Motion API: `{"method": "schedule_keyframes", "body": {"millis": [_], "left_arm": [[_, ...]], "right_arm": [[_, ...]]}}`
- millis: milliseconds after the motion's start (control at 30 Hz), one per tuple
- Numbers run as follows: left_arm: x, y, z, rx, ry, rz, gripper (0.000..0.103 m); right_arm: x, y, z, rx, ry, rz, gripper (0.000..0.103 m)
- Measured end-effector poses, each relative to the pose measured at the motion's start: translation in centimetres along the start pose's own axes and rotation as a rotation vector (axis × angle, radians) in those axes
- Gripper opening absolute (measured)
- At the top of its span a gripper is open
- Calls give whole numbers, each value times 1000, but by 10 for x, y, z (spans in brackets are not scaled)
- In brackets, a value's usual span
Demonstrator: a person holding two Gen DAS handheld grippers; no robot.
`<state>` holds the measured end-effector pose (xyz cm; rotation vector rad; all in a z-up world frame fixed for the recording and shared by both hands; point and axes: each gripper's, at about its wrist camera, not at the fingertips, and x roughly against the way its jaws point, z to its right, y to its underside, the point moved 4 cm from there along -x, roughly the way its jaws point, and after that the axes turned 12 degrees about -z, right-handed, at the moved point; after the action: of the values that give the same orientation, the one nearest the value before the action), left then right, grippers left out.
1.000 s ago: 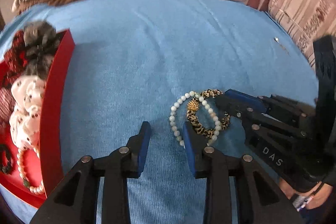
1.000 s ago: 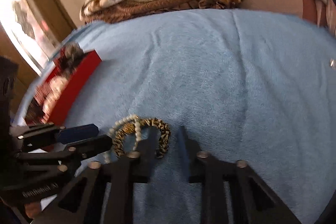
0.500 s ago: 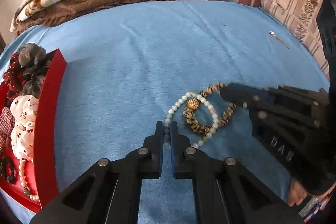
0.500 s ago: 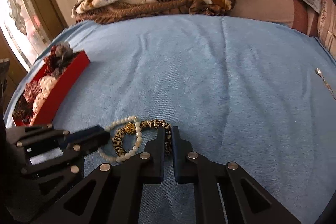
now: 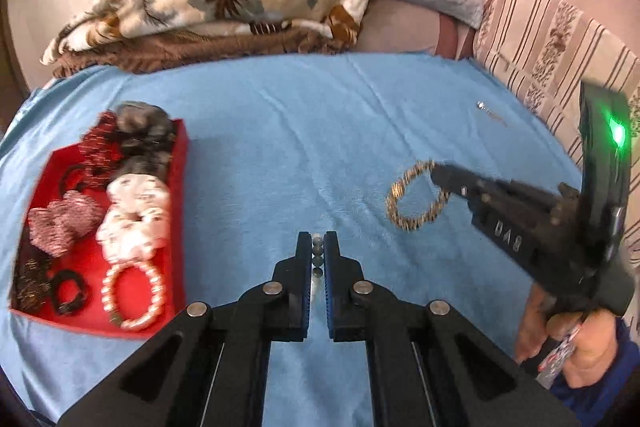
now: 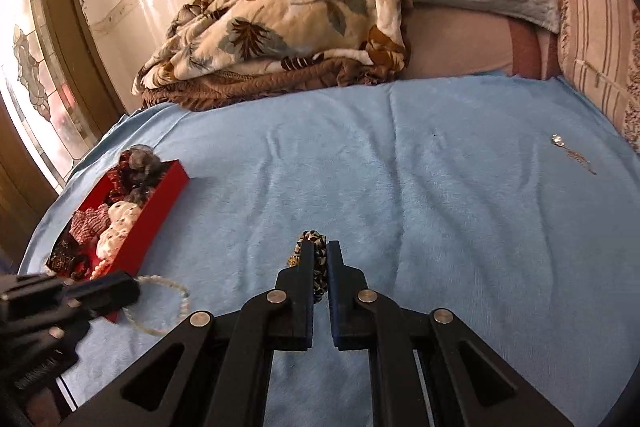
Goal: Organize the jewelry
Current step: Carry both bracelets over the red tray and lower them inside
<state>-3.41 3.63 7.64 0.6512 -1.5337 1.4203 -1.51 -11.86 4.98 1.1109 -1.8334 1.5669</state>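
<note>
Two grippers, each one lifting a bracelet above the blue bed cover.

The left gripper [image 5: 317,255] has its jaws clamped on the pearl bracelet [image 6: 168,303]; in the left wrist view a few beads show between the pads, and in the right wrist view the loop hangs from the tips, near the red box. The right gripper [image 6: 320,259] has its jaws clamped on the leopard bracelet [image 5: 416,197], which hangs as an open ring, blurred, above the blue cover [image 5: 304,131]. The red box [image 5: 176,227] lies at the left, holding scrunchies and another pearl bracelet [image 5: 134,297]. A small silver piece [image 6: 572,153] lies far right on the cover. A hand [image 5: 580,351] holds the right gripper.
</note>
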Motion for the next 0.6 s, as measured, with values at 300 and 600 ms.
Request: {"method": "schedule_keyframes", "body": {"millis": [300, 600], "left_arm": [[63, 26, -37, 6, -44, 91, 5], [90, 48, -94, 83, -125, 131, 5]], "right_arm": [[38, 51, -27, -19, 21, -10, 7], [65, 59, -76, 58, 44, -17, 7]]}}
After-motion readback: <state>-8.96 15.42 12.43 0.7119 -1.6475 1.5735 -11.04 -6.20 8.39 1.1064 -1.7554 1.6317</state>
